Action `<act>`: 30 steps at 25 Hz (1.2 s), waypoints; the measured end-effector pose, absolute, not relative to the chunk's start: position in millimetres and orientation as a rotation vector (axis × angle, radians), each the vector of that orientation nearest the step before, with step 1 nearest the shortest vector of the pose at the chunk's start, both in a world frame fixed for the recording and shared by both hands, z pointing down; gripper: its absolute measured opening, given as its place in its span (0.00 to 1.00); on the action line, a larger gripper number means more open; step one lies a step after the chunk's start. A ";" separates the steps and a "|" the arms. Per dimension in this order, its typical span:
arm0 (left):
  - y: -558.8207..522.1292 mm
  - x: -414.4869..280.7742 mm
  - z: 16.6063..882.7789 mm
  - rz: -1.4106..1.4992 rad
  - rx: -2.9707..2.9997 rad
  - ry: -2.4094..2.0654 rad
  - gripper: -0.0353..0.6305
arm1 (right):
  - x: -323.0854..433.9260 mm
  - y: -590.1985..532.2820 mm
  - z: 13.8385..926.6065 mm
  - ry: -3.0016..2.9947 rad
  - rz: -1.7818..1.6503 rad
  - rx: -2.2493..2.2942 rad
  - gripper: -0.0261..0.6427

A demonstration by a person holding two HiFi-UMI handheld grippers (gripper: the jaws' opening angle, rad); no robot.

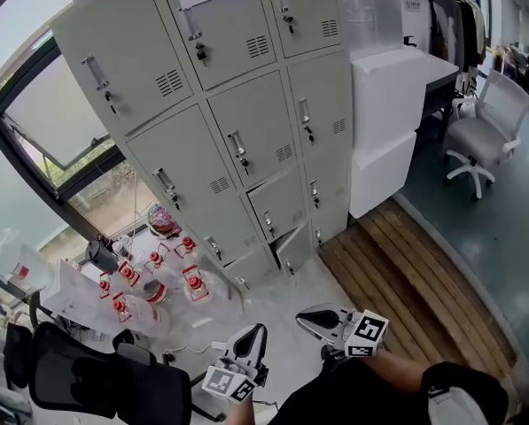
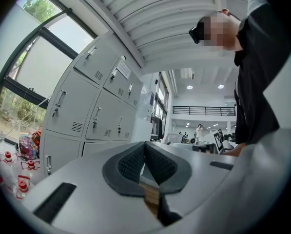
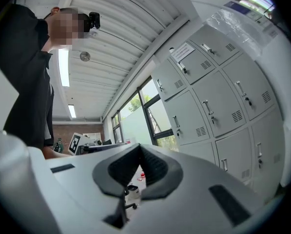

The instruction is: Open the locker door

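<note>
A bank of grey lockers stands ahead, its doors fitted with small metal handles and vent slots. One low small door looks slightly ajar; the others are closed. Both grippers hang low, well short of the lockers. My left gripper is shut with nothing between its pads. My right gripper is also shut and empty. In the left gripper view the left gripper shows its closed pads, with the lockers off to the left. In the right gripper view the right gripper has the lockers to its right.
White foam blocks stand against the lockers' right side. A white office chair sits beyond them. A wooden platform covers the floor at right. Red-capped bottles lie by the window at left. A black chair is at bottom left.
</note>
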State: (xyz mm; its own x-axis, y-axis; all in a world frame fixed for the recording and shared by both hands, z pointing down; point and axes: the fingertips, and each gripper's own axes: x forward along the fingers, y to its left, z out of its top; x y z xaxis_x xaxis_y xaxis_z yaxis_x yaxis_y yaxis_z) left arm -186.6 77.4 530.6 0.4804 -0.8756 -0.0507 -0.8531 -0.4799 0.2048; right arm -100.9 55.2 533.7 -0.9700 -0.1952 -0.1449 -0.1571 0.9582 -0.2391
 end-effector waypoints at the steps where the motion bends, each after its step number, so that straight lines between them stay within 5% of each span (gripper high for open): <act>1: 66.9 -189.0 527.5 -0.218 2.570 -1.519 0.08 | -101.9 43.7 531.8 2.940 -0.340 -0.262 0.06; 30: -180.5 -334.3 469.6 -0.178 2.633 -1.573 0.08 | -181.9 -233.4 445.1 2.821 -0.283 -0.234 0.06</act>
State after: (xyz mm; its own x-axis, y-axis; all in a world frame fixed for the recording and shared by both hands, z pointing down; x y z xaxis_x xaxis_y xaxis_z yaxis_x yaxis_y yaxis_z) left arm -334.3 -180.5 469.6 0.4694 -0.8807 -0.0640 -0.8726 -0.4737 0.1188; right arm -181.9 -233.4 445.1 -0.9430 -0.1883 -0.2742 -0.1302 0.9675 -0.2168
